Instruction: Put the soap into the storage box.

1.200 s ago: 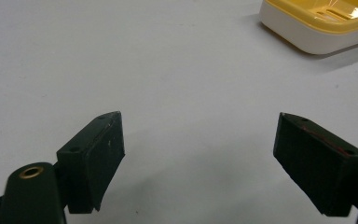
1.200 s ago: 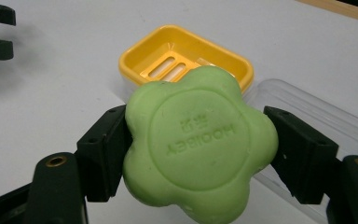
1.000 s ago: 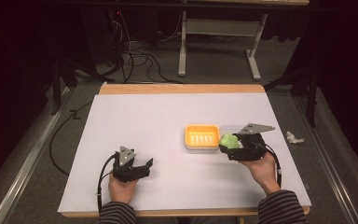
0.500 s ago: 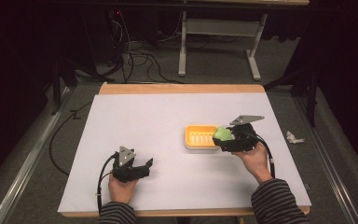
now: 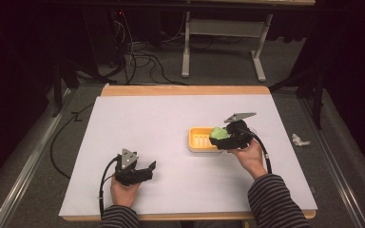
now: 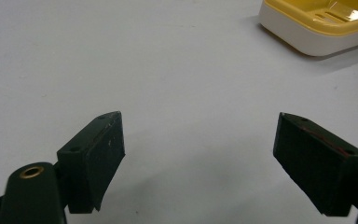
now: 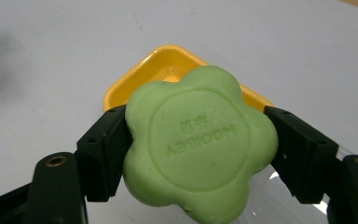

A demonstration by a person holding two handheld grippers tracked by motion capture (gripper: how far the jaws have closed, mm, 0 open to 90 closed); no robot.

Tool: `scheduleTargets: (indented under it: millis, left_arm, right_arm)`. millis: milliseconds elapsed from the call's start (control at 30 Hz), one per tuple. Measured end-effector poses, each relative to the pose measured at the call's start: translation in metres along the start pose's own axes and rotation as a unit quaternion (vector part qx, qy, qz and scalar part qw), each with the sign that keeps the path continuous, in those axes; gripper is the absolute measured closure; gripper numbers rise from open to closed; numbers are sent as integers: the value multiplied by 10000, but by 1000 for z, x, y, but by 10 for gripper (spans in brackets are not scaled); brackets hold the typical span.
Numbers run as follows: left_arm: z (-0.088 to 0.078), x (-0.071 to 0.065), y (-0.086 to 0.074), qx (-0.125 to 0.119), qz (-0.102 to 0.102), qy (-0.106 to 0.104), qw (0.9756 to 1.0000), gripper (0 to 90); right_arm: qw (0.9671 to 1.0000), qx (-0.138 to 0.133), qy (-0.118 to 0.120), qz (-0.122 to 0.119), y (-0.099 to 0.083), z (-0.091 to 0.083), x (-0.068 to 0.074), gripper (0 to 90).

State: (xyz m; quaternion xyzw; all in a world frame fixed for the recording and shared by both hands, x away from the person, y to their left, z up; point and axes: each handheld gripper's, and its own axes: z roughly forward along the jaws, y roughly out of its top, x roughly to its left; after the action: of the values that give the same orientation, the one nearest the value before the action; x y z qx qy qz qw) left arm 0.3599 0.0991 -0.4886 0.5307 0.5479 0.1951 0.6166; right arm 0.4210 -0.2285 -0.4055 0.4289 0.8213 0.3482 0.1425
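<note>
A green flower-shaped soap (image 7: 198, 140) with a stamped round middle sits between the jaws of my right gripper (image 7: 196, 144), which is shut on it. In the high view the soap (image 5: 218, 133) hangs over the right end of a yellow soap dish (image 5: 200, 139) on the white table cover, with the right gripper (image 5: 224, 137) held by a hand. The dish (image 7: 168, 65) lies just beyond the soap. My left gripper (image 5: 148, 170) rests near the table's front left, open, with bare cover between its jaws (image 6: 198, 158).
The dish's white base and yellow rim (image 6: 307, 28) lie far up and right of the left gripper. A crumpled white scrap (image 5: 299, 140) lies on the floor off the table's right edge. Cables and a metal stand's legs (image 5: 259, 66) are beyond the far edge.
My right gripper has carried the green soap leftward and away from the person, from beside the dish to over its right end. The left gripper has stayed still.
</note>
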Motion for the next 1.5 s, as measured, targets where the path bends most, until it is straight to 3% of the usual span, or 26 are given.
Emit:
scheduleTargets:
  millis: [900, 1500]
  left_arm:
    - [0, 0, 0, -42, -48, -16, 10000, 168]
    - [-1, 0, 0, -40, -25, -21, 10000, 168]
  right_arm:
    - [9994, 342, -113, 0, 5, 37, 1, 273]
    - [9983, 530, -239, 60, 7, 49, 4, 272]
